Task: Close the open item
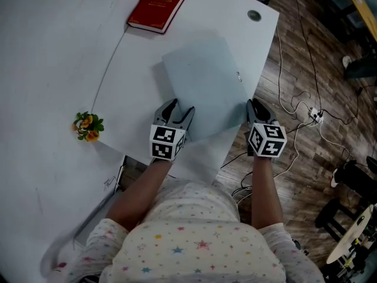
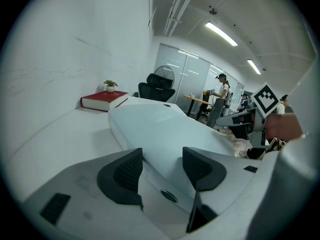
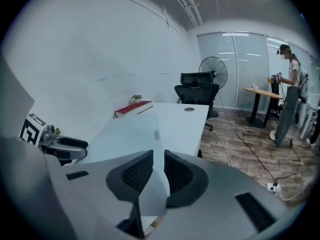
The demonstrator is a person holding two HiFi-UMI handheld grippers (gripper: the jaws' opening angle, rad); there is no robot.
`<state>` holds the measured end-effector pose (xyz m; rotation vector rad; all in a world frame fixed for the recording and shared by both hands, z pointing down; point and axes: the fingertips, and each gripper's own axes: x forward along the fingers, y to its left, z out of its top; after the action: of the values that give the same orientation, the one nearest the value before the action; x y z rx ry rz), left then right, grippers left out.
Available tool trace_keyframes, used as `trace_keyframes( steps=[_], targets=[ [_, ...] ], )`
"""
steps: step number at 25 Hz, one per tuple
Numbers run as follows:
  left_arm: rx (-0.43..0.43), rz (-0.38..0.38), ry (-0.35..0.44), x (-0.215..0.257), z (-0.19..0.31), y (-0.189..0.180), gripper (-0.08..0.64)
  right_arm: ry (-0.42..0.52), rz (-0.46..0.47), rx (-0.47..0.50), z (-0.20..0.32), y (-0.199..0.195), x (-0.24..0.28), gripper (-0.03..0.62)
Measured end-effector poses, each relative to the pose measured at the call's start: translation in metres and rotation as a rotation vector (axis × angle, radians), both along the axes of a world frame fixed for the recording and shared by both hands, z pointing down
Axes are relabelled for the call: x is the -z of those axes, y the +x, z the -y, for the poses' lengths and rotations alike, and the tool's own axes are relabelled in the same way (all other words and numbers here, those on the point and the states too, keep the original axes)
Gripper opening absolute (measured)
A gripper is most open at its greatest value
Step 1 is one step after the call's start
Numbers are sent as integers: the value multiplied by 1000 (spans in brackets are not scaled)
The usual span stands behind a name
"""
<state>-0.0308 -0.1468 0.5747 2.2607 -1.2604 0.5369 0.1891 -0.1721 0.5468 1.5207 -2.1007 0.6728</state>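
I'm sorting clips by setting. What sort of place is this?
Probably an open-plan office: a white desk with a cable grommet, a black office chair behind it, and glass partition walls.

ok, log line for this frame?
right gripper: shut on laptop lid, near-right corner | left gripper: open, jaws apart over lid's near edge | lid angle: cannot tell
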Motion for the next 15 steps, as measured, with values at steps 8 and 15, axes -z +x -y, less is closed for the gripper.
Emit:
trace_keyframes(
  steps=[8,15],
  targets=[
    [-20,32,-23,-1,0,2,250,-38,32,105,38,-28,-9,160],
    [-14,37,-20,-2,1,3,250,-58,57,122,64,-40,-16,258]
  ],
)
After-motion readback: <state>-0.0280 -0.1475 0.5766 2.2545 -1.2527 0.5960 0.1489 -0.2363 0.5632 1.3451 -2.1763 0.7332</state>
